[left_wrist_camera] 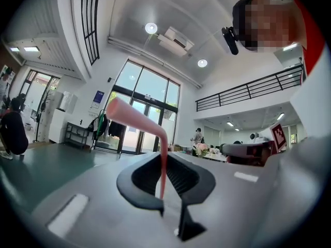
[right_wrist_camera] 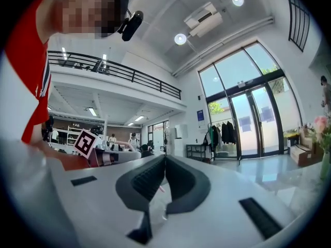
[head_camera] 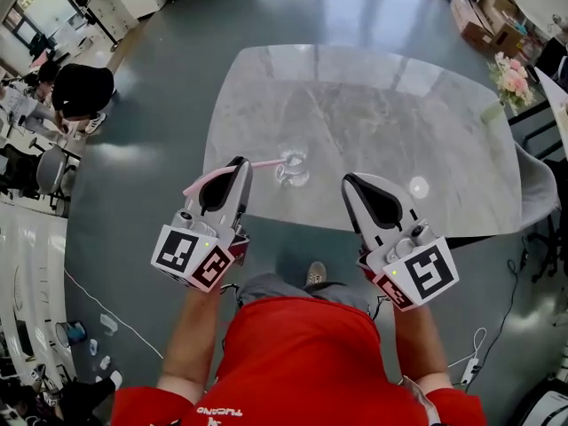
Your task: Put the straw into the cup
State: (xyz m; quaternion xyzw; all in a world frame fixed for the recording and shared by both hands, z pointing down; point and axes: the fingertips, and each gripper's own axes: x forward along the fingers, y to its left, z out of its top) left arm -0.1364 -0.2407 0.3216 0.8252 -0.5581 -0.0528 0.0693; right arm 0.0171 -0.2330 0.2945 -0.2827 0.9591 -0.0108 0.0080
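1. The left claw (head_camera: 238, 165) is clenched on the straw (head_camera: 266, 162). It pinches the straw partway along, so both ends stick out free.
2. In the left gripper view, the straw (left_wrist_camera: 135, 119) comes up from between the jaws of the left claw (left_wrist_camera: 165, 158) and then bends off to one side. I think the tight pinch is there to stop the thin straw from slipping or spinning.
3. This claw points level over the table (head_camera: 399, 122). So the straw lies flat across the claw and does not stand up.
4. The cup (head_camera: 291, 169) stands on the table just ahead of the left claw and a bit to its right. It is clear and upright with its mouth up, so a straw can drop in from above.
5. One end of the straw reaches out to the right of the claw, close to the cup's rim. I cannot tell if it touches the rim. It does not look to be down inside the cup yet.
6. The right claw (head_camera: 351, 183) is clenched with nothing in it. The right gripper view shows its jaws (right_wrist_camera: 164, 161) pressed together. The cup is ahead of it and to its left, near but apart. I think it hangs there to steady the cup if needed.
7. Next, the straw end has to tip down into the cup. A push on the rim could knock the cup over.
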